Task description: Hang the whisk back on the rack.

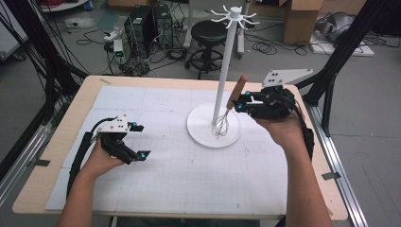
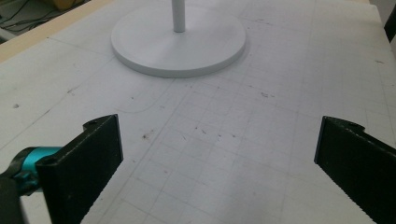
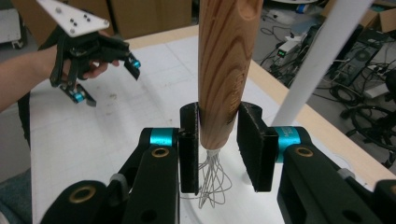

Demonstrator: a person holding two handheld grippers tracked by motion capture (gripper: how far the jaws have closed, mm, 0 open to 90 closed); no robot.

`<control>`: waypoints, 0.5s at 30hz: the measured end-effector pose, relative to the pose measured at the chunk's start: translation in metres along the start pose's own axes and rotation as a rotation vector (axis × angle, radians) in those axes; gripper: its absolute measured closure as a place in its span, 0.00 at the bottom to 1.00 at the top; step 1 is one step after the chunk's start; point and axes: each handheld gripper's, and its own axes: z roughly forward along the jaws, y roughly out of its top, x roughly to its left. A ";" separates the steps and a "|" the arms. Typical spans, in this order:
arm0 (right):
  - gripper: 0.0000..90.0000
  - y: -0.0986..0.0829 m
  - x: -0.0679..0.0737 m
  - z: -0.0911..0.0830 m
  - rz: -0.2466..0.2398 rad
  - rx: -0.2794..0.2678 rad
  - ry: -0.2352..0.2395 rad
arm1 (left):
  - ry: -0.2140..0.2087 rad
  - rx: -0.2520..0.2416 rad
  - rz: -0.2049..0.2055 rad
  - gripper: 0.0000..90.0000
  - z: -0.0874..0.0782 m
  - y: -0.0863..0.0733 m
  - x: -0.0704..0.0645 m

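While the right gripper (image 3: 218,140) clamps the whisk (image 1: 235,94) handle, its wires rest on the stand (image 1: 201,130) base. Next, I judge, comes lifting it toward a hook; the left gripper (image 1: 138,140) idles wide open.

Left tool (image 1: 137,140) gapes wide; right tool (image 1: 239,102) clamped.
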 end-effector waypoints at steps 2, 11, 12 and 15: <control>0.79 0.003 -0.004 -0.004 0.007 -0.010 -0.008 | -0.001 -0.002 -0.001 0.02 0.000 0.000 0.000; 0.79 0.016 -0.024 -0.019 0.041 -0.019 -0.063 | -0.001 0.001 -0.001 0.02 0.000 0.000 0.000; 0.78 0.017 -0.026 -0.021 0.048 -0.019 -0.070 | -0.002 0.002 0.000 0.02 0.000 0.000 0.000; 0.78 0.021 -0.030 -0.025 0.061 -0.016 -0.084 | -0.002 0.001 -0.001 0.02 0.001 0.000 -0.001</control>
